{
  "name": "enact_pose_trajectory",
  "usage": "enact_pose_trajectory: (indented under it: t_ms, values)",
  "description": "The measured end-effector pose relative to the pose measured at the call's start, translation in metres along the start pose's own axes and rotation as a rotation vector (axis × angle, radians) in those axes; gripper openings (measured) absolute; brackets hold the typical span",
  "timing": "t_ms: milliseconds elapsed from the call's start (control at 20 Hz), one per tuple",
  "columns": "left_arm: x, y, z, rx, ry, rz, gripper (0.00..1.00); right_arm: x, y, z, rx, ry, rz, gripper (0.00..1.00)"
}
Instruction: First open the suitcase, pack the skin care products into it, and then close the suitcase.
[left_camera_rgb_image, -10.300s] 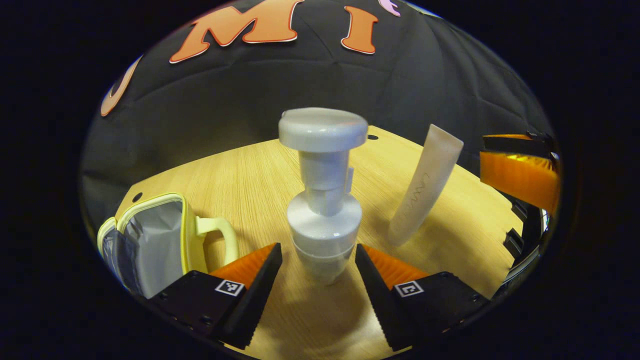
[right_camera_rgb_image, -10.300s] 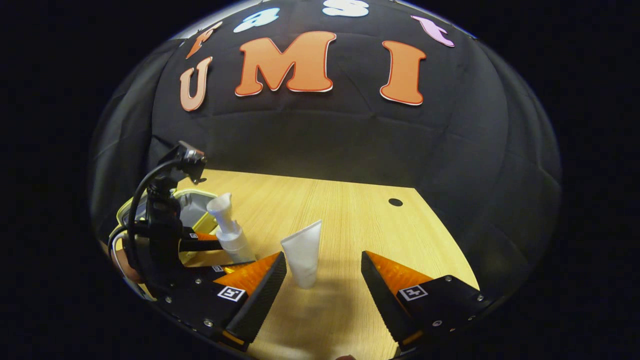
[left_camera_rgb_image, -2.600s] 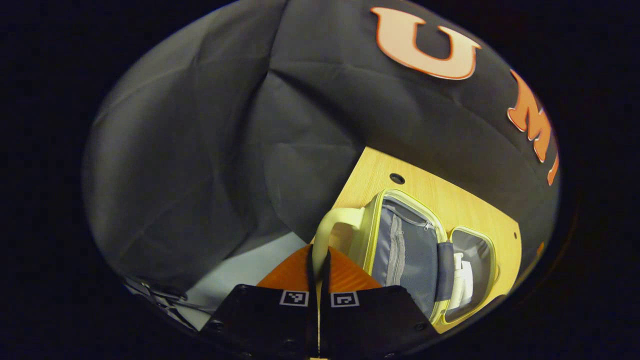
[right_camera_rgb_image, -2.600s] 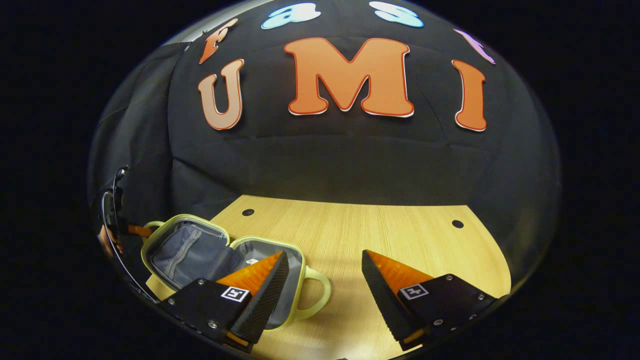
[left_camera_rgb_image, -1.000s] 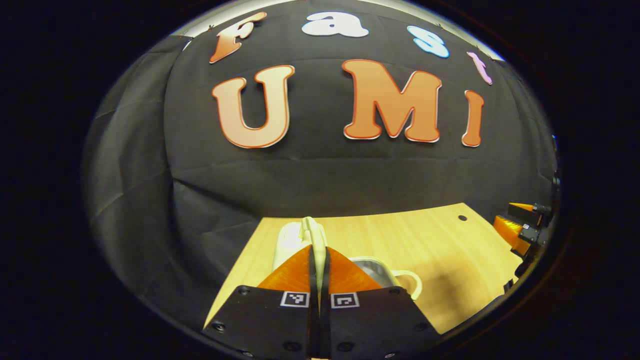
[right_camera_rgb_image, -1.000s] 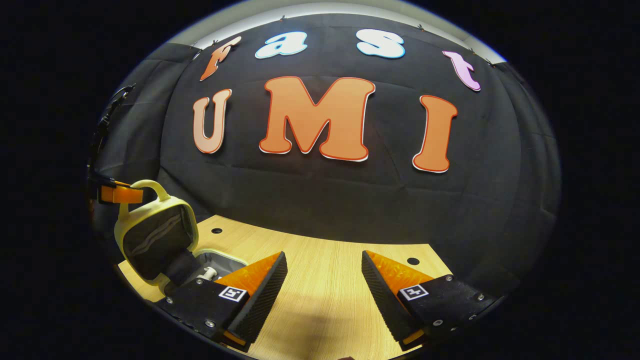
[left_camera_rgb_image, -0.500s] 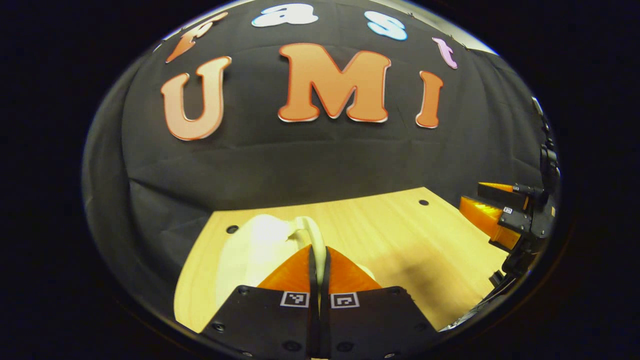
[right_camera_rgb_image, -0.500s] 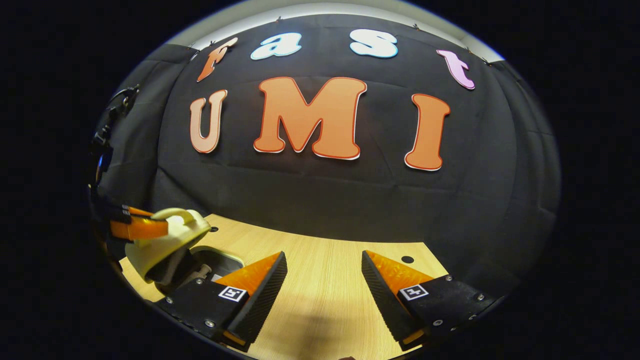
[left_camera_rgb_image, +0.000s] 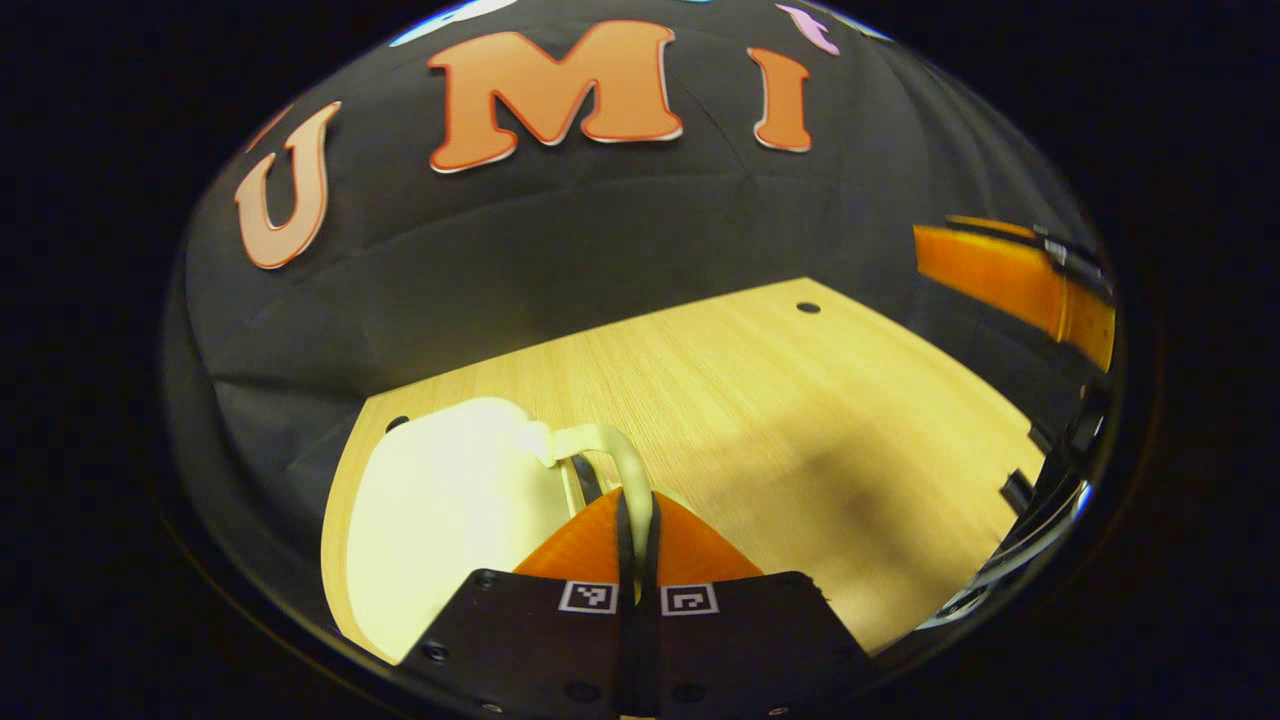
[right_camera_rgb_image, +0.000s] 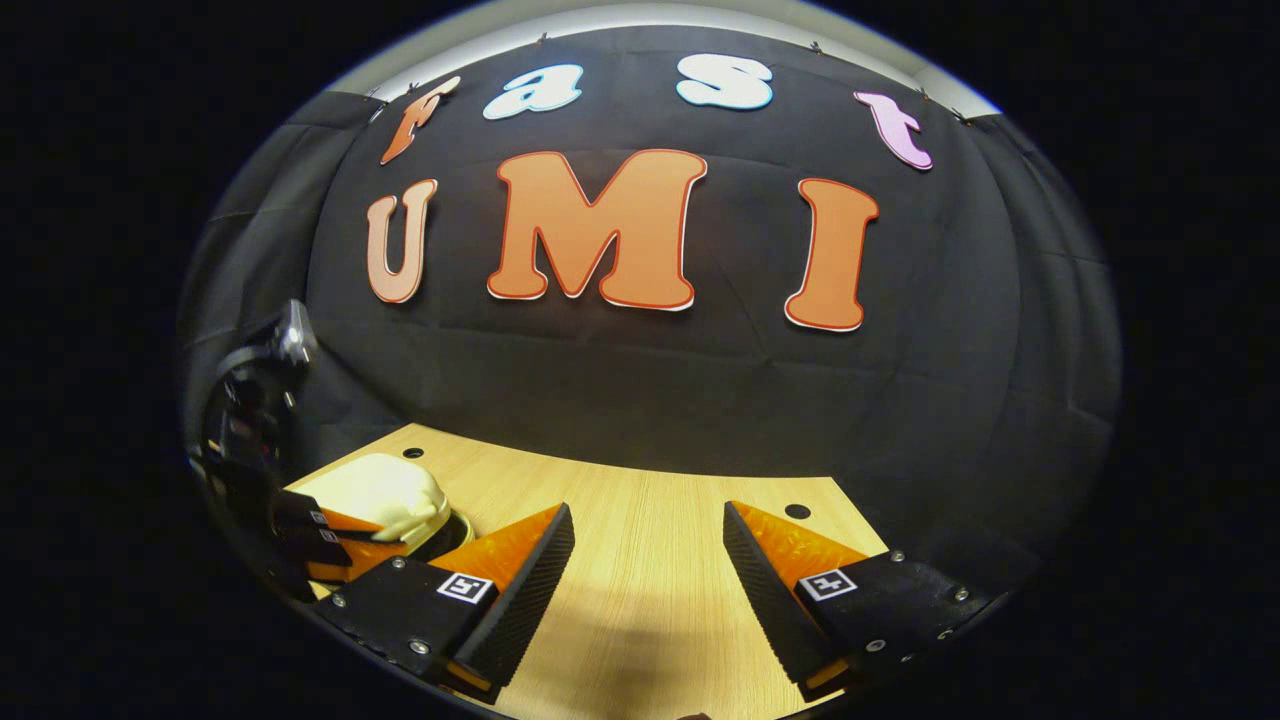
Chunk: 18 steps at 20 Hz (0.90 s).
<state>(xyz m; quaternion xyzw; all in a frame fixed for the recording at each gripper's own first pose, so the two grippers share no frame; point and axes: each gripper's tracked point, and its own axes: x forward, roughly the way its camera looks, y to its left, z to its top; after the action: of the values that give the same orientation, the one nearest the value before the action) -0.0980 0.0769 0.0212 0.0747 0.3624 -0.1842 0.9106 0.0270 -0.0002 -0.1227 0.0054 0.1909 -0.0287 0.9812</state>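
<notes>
A: Where is the suitcase (left_camera_rgb_image: 440, 520) at this moment?

B: It lies on the wooden table (left_camera_rgb_image: 800, 400), at the table's left end in the left gripper view. Its pale yellow lid faces up and sits nearly down on the lower half. In the right gripper view the same suitcase (right_camera_rgb_image: 385, 492) sits low at the left, and a dark gap shows under the lid's right edge, so the two halves look not quite met there.

A: And the left gripper (left_camera_rgb_image: 636, 530)?

B: Its two fingers are pressed together on the suitcase handle (left_camera_rgb_image: 610, 455), the cream loop that arches up from the lid's edge and runs down between them. In the right gripper view that gripper (right_camera_rgb_image: 340, 530) comes in from the left, its fingers lying against the front of the lid.

A: What of the right gripper (right_camera_rgb_image: 648, 560)?

B: Its fingers stand spread wide apart, with nothing between them but bare table (right_camera_rgb_image: 650, 590). It hangs above the wood, well to the right of the suitcase. In the left gripper view one of its fingers (left_camera_rgb_image: 1010, 280) shows at the far right edge, above the table's right end.

A: Can the skin care products be seen?

B: The lid covers the inside, so what lies in the suitcase cannot be told.
</notes>
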Motion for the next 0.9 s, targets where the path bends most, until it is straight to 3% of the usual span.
enact_pose_trajectory:
  t_ms: [200, 400, 550, 700, 900]
  values:
    - [0.019, -0.021, -0.027, 0.104, 0.064, 0.007, 0.02, -0.001, -0.008, -0.002, -0.005, 0.009, -0.013, 0.96]
    - [0.027, -0.032, -0.032, 0.090, 0.074, -0.014, 0.14, -0.002, -0.018, 0.003, -0.011, -0.003, -0.030, 0.95]
    - [0.022, -0.042, 0.004, 0.039, -0.018, -0.047, 0.19, -0.002, -0.021, 0.007, -0.006, -0.011, -0.037, 0.95]
    - [0.007, -0.034, 0.049, 0.057, -0.137, -0.012, 0.30, -0.002, -0.021, 0.011, 0.004, -0.013, -0.041, 0.96]
    - [-0.022, -0.021, 0.092, 0.004, -0.275, 0.019, 0.71, -0.006, -0.011, 0.026, 0.019, -0.064, -0.024, 0.95]
